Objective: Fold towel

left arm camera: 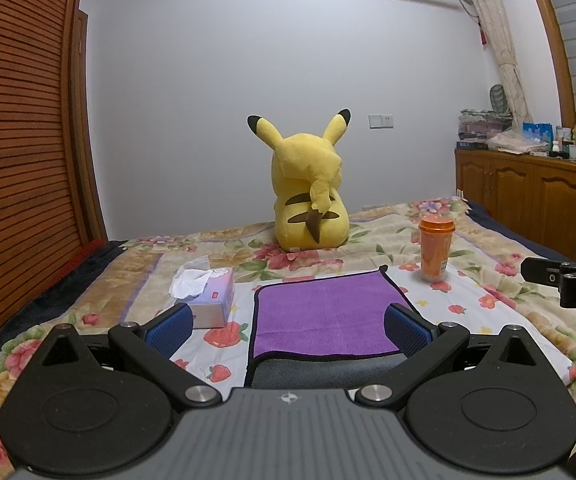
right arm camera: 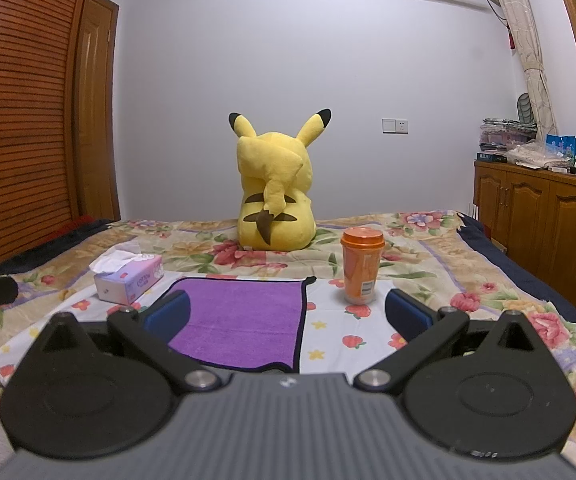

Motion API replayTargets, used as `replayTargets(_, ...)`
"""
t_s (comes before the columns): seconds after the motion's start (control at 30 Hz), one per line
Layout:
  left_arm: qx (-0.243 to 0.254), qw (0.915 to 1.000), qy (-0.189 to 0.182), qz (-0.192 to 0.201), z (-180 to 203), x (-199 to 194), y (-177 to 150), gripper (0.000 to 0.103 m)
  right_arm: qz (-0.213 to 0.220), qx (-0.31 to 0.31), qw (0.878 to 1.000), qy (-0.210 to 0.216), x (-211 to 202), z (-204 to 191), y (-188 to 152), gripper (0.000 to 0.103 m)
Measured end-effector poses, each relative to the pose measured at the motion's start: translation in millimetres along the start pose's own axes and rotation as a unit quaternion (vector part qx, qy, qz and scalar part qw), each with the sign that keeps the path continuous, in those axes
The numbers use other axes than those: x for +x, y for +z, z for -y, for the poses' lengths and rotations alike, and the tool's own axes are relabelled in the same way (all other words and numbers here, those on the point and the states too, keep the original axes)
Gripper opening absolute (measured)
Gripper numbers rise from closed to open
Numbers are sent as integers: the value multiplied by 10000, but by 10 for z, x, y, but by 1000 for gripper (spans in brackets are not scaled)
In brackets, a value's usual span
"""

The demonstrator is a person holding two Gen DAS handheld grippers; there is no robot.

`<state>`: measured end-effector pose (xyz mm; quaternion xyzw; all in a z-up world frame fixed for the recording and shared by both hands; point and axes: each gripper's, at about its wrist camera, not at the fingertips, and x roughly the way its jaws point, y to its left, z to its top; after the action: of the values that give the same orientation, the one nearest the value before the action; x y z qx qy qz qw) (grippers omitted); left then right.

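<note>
The purple towel (left arm camera: 323, 312) lies flat on the flowered bed cover (left arm camera: 367, 236), its near edge turned back to show a grey underside, with a tissue box (left arm camera: 212, 300) to its left and an orange cup (left arm camera: 435, 250) to its right. The left claw (left arm camera: 288, 322) hangs wide open over the towel's near part, holding nothing. The right claw (right arm camera: 288, 312) is also spread wide and empty, above the towel's right edge.

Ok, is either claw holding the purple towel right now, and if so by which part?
Nothing is held. The left claw and right claw are both open above the flat purple microfibre towel with black edging, gripping no edge or corner.
</note>
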<state>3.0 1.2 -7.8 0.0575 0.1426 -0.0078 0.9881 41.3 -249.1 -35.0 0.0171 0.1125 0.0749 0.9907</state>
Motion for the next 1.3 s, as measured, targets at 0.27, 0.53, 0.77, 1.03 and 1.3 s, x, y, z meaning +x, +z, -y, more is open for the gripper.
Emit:
replayTargets(0.27, 31, 10000, 4, -83, 58, 27, -121, 103, -35, -24, 10000, 38, 18, 0, -11, 103)
replayTargets(0.53, 42, 9998, -41, -186, 80, 25, -82, 103, -108, -119, 9998, 133, 84, -51, -21, 103)
replayTargets(0.77, 73, 9995, -86, -297, 65, 102, -52, 103, -180, -186, 9994, 219, 167, -69, -19, 103)
replayTargets(1.03, 94, 9985, -130, -516, 38, 297, -39, 103, -314, -234, 9989, 250, 311, -105, -29, 103)
replayTargets(1.3, 210, 9969, -156, -738, 18, 556, -55, 103, -455, -369, 9979, 272, 505, -166, -46, 103)
